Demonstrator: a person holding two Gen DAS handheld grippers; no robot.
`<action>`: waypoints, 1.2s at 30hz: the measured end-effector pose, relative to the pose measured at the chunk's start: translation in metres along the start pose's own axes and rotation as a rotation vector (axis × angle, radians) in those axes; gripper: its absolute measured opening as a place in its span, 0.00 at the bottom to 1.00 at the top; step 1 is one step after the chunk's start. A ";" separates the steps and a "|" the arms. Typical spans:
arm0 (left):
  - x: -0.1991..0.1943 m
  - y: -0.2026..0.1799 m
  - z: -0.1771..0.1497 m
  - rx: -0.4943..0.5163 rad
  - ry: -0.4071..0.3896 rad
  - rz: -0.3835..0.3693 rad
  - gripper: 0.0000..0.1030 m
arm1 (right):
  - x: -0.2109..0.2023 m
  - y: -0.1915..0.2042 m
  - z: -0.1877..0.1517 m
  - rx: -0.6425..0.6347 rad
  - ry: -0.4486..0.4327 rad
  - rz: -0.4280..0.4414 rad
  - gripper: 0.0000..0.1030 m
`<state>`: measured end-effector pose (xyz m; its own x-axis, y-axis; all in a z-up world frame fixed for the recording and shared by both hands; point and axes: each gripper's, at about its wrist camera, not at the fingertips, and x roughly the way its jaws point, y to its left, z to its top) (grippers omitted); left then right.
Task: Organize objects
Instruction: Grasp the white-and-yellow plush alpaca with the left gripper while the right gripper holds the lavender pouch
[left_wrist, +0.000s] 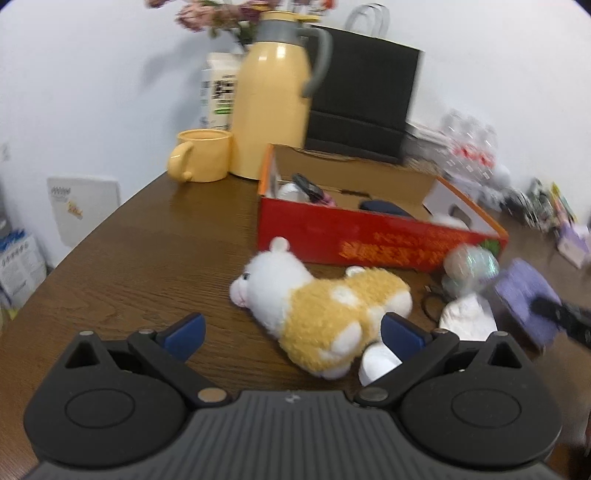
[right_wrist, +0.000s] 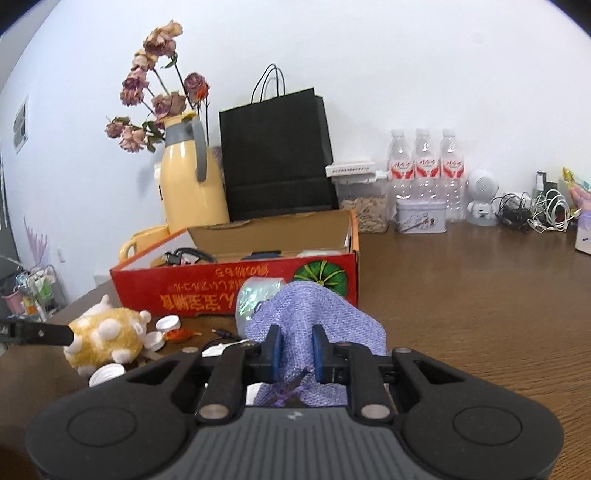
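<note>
right hand-held gripper (right_wrist: 297, 354): you pinch the purple pouch (right_wrist: 317, 317) in front of the red box (right_wrist: 236, 291); thin fabric may slip.
left hand-held gripper (left_wrist: 291, 332): spread at the plush toy (left_wrist: 321, 306); it may knock the bottle caps (right_wrist: 168, 325).

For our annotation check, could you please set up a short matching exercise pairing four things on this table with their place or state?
Things:
1. purple pouch
2. plush toy
3. yellow mug
4. paper bag

Places or states:
A. standing behind the red box
B. lying on its side before the open left gripper
C. clamped in the right gripper
D. beside the yellow jug, handle facing left

Pairs: 1-C, 2-B, 3-D, 4-A
</note>
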<state>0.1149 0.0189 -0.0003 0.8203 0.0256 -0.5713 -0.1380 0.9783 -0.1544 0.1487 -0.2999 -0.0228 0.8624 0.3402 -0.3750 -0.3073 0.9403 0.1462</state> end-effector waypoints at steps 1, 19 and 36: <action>0.001 0.002 0.002 -0.029 0.001 0.007 1.00 | 0.000 0.000 0.000 -0.003 -0.002 -0.002 0.15; 0.036 -0.057 0.006 -0.075 -0.013 0.138 1.00 | -0.001 0.005 -0.001 -0.032 -0.007 0.005 0.15; 0.043 -0.056 0.000 -0.102 -0.045 0.167 0.96 | -0.003 0.004 -0.001 -0.035 -0.016 0.018 0.15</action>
<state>0.1576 -0.0347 -0.0160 0.8050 0.1973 -0.5595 -0.3283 0.9337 -0.1430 0.1443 -0.2971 -0.0224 0.8628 0.3570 -0.3579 -0.3362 0.9340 0.1209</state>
